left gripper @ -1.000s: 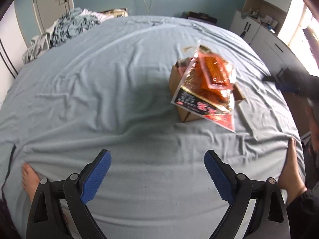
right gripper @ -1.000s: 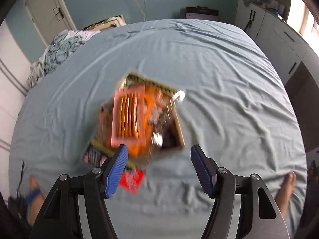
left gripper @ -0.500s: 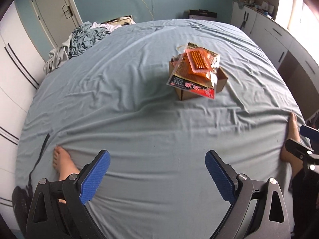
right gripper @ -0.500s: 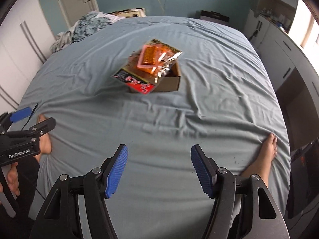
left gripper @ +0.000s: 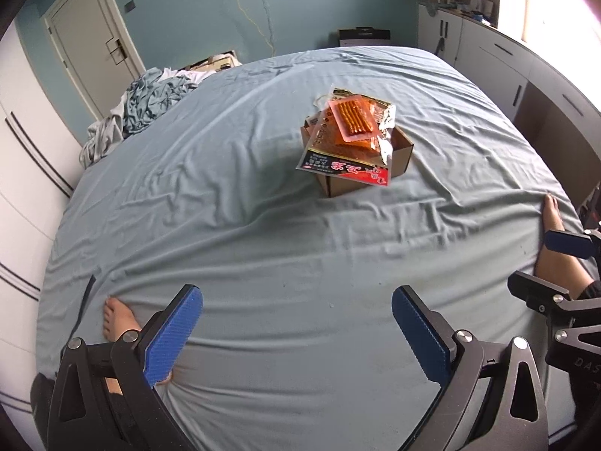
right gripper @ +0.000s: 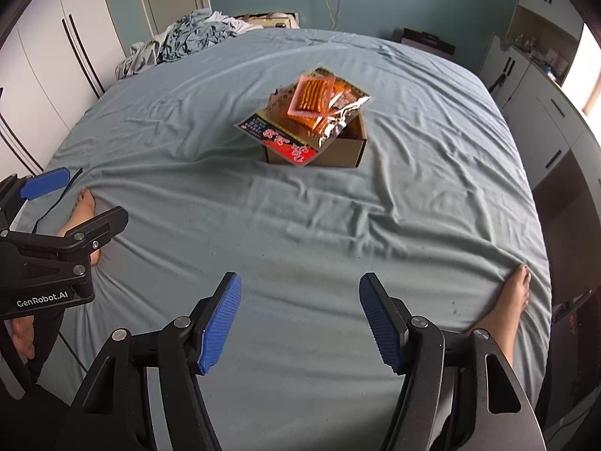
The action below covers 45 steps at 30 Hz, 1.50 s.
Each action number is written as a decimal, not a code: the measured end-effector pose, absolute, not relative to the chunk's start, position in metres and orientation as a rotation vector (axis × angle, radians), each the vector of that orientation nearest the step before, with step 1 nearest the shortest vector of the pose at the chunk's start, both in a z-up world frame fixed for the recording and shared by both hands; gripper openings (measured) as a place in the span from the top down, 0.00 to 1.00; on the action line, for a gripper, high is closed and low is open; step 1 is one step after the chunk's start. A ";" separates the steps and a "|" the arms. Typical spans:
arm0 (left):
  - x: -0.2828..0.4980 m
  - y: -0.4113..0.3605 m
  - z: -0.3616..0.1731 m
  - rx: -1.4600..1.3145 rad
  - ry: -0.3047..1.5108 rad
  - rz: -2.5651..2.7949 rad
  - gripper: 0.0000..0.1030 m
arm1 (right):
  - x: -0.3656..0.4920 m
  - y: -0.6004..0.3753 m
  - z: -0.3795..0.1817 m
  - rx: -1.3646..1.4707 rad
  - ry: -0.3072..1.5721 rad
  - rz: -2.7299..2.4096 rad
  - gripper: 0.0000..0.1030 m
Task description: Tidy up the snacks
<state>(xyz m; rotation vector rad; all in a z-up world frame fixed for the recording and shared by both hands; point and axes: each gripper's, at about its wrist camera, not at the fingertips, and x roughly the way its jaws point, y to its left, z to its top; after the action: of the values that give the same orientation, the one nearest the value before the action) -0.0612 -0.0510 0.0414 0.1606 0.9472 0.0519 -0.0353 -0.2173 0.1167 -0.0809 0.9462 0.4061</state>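
Looking at twelve o'clock, we see snack bags (left gripper: pixel 347 139) piled on the box (left gripper: pixel 366 173), too big to sink in. Left gripper (left gripper: pixel 296 332) is opening, right gripper (right gripper: pixel 296 323) half open, both empty.

Wrinkled blue bedsheet (left gripper: pixel 233 225); crumpled laundry pile (left gripper: pixel 142 94) at far corner; door (left gripper: pixel 94 49); white cabinets (right gripper: pixel 544 105).
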 end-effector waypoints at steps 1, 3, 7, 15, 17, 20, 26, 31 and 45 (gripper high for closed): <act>-0.059 -0.052 0.040 0.168 0.949 0.049 0.00 | -0.034 -0.216 0.119 -0.087 0.947 0.406 0.37; -0.054 -0.053 0.037 0.175 0.947 0.052 0.00 | -0.031 -0.214 0.120 -0.105 0.940 0.407 0.37; -0.049 -0.054 0.033 0.178 0.953 0.054 0.00 | -0.024 -0.212 0.118 -0.106 0.945 0.410 0.38; -0.045 -0.055 0.030 0.196 0.948 0.046 0.00 | -0.010 -0.218 0.109 -0.058 0.984 0.395 0.37; -0.045 -0.055 0.030 0.194 0.946 0.046 0.00 | -0.009 -0.218 0.108 -0.057 0.991 0.392 0.37; -0.045 -0.055 0.031 0.195 0.944 0.044 0.00 | -0.007 -0.217 0.109 -0.057 0.990 0.387 0.37; -0.046 -0.057 0.035 0.212 0.928 0.039 0.00 | -0.008 -0.214 0.109 -0.060 0.987 0.387 0.37; -0.049 -0.060 0.038 0.234 0.909 0.031 0.00 | -0.010 -0.212 0.106 -0.077 0.988 0.385 0.38; -0.049 -0.057 0.038 0.231 0.912 0.058 0.00 | -0.009 -0.206 0.103 -0.095 1.003 0.385 0.37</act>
<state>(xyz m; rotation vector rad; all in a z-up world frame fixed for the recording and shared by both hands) -0.0493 -0.0566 0.0380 0.2313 0.9125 0.0580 -0.0086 -0.2059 0.1032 -0.0950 1.0025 0.3847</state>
